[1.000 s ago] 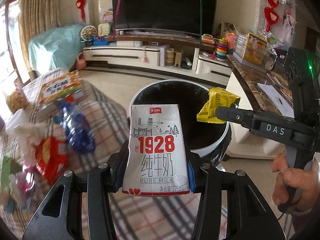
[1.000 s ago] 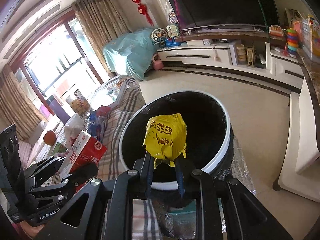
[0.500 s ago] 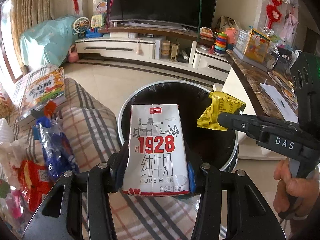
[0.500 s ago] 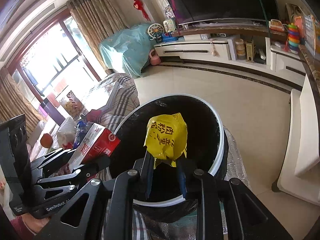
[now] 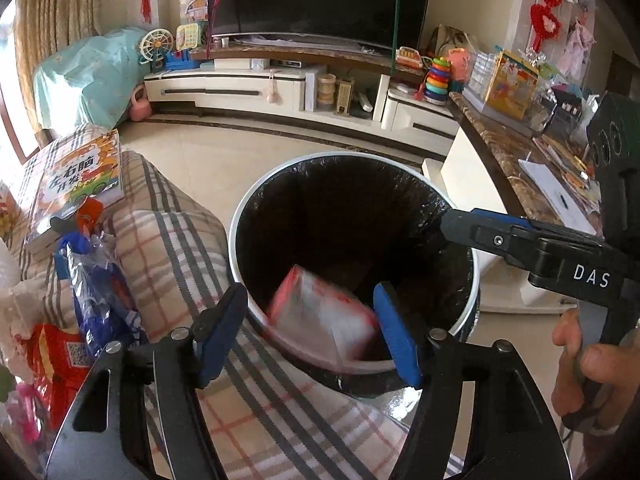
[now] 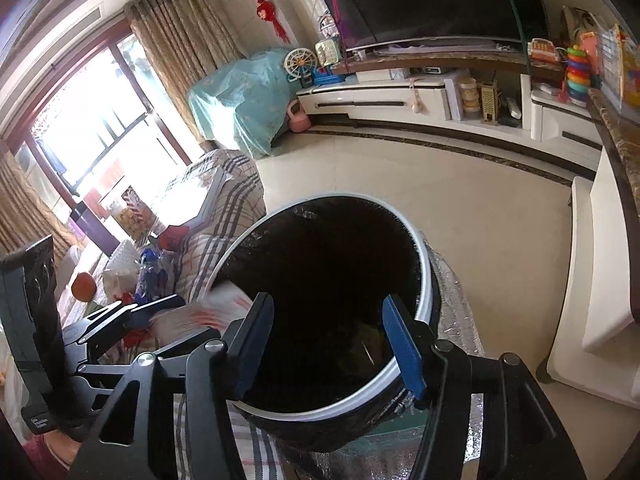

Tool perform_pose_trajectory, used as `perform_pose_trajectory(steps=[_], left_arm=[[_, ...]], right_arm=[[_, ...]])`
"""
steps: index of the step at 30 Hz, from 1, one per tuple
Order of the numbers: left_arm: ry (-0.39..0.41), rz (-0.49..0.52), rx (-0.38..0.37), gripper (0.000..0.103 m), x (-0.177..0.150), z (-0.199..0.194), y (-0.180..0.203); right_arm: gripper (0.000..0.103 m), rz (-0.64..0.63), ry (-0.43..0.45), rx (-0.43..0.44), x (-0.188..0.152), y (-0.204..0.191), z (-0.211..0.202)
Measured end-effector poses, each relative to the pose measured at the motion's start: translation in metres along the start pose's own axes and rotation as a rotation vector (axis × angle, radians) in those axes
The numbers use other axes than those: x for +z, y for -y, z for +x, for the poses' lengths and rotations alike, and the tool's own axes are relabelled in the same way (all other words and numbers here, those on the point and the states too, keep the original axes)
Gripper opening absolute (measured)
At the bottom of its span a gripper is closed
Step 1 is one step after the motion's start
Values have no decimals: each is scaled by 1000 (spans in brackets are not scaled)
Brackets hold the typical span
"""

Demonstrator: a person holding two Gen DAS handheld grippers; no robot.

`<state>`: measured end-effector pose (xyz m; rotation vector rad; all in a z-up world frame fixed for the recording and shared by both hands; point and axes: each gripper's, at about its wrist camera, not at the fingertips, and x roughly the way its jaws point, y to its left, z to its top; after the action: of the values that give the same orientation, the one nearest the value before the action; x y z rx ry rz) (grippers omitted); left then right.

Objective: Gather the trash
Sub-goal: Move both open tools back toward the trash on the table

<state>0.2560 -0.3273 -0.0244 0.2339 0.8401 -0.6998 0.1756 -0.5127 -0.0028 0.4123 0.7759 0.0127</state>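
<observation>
Both tongs [image 5: 306, 332] [image 6: 328, 344] opening, empty, above bin [image 5: 256, 200]; blurred carton [image 5: 324, 320] between left pair.

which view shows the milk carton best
The left wrist view: the milk carton is blurred but whole, tipping into the bin between the opening left tongs. The right wrist view catches only a blurred streak at the rim.
</observation>
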Motion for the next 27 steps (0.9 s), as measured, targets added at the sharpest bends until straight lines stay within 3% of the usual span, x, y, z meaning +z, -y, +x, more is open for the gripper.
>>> perform_pose_trajectory(steps=[14, 27], left_arm=[[78, -141, 28, 73, -70, -58, -38], [123, -334, 119, 73, -147, -117, -106]], right_arm=[[84, 58, 73, 46, -33, -28, -30], [85, 7, -1, 127, -75, -93, -13]])
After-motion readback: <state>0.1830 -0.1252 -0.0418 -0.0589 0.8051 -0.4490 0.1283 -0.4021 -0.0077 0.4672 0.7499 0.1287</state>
